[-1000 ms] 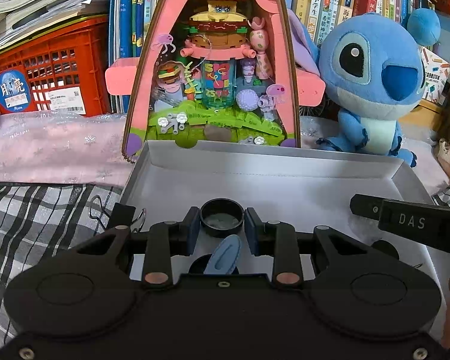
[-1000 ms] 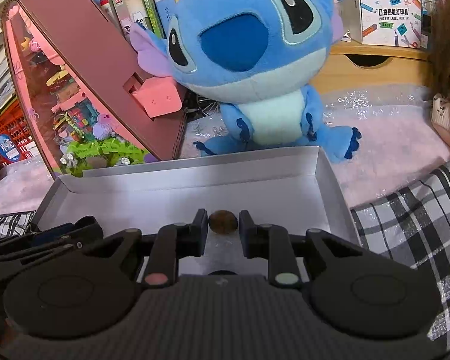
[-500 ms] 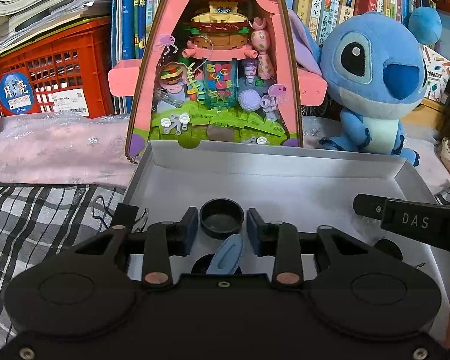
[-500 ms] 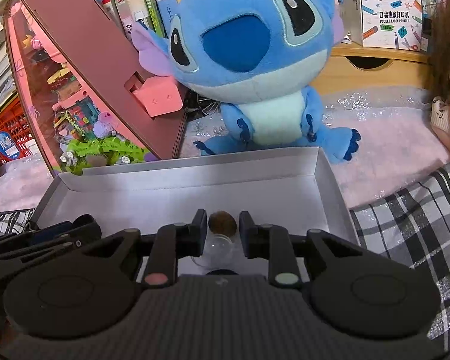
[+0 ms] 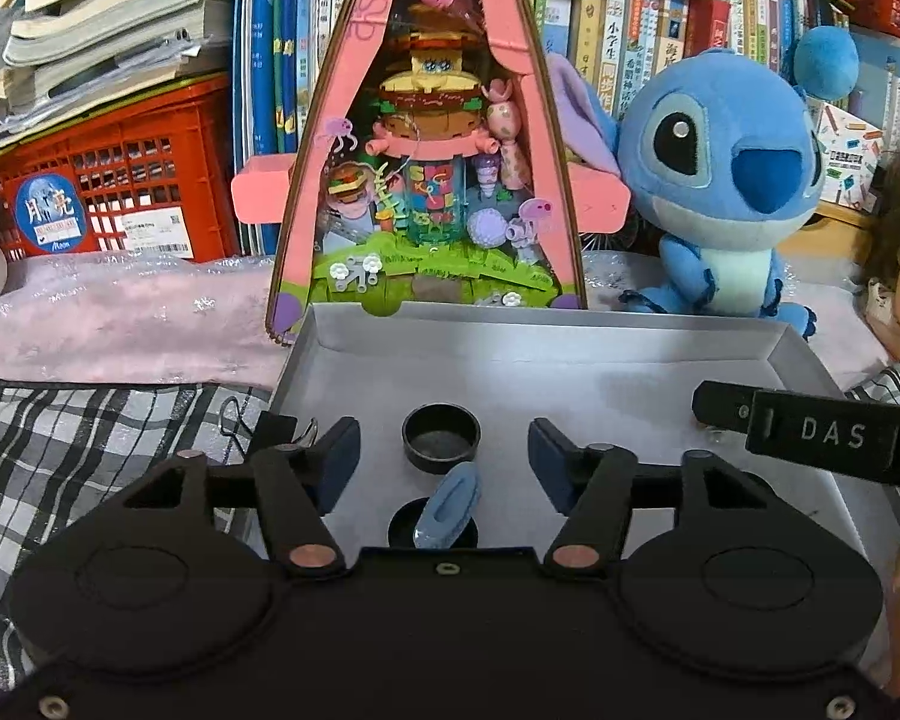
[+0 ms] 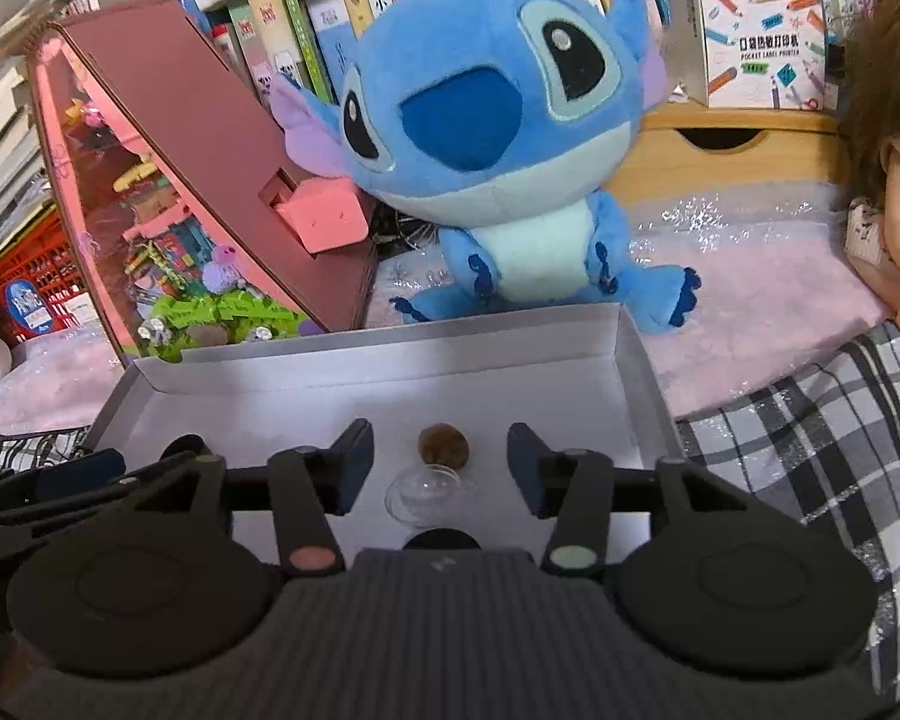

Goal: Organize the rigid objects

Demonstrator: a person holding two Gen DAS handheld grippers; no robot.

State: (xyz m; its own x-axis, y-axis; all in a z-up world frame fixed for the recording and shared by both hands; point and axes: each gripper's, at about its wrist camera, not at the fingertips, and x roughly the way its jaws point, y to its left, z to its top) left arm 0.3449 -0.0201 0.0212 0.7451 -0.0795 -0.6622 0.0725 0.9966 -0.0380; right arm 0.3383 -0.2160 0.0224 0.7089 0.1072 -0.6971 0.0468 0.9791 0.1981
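Here both grippers sit low over the grey tray [image 5: 570,354], and the step in hand looks like letting go; the left gripper [image 5: 444,453] has its fingers apart and opening, with the black cap [image 5: 441,438] standing on the tray floor between them, untouched by either pad; the right gripper [image 6: 438,462] likewise has its fingers apart and opening around the brown nut-like piece [image 6: 443,445], which rests on the tray floor just beyond a clear dome [image 6: 423,495]; a blue slipper-shaped piece [image 5: 450,507] leans over a dark round thing nearer the left camera. To finish well, I would let both pairs of fingers clear each item's sides fully before moving; then lift straight up and back, not sideways, since a sweep could nudge the light cap or roll the brown piece; the 2 grippers are close, so withdraw them apart.
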